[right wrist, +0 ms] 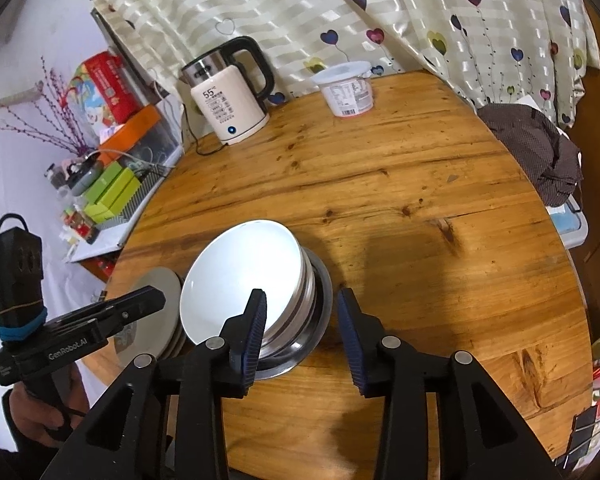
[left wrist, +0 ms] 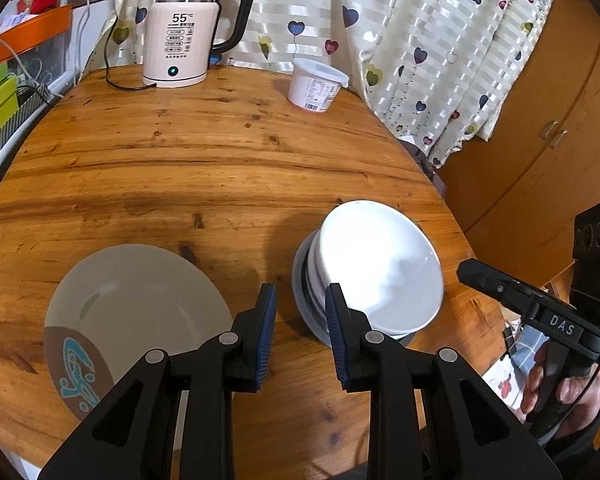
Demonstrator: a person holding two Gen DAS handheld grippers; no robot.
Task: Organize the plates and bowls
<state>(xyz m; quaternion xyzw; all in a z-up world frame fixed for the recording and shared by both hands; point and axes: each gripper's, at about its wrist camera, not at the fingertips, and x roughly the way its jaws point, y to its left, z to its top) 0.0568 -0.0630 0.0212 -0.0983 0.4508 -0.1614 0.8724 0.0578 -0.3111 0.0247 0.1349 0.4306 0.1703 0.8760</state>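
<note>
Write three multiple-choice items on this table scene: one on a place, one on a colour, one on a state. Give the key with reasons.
1. Where does the kettle stand?
A. At the table's far edge by the curtain
B. Beside the bowl stack
C. On the plate

2. What colour is the top bowl?
A. Blue
B. White
C. Orange

3. How does the top bowl sit in the stack?
A. Level
B. Upside down
C. Tilted

Key:
1 A, it stands against the curtain, far from the dishes.
2 B, its inside shows plain white.
3 C, its rim leans toward the plate, off the bowls below.
</note>
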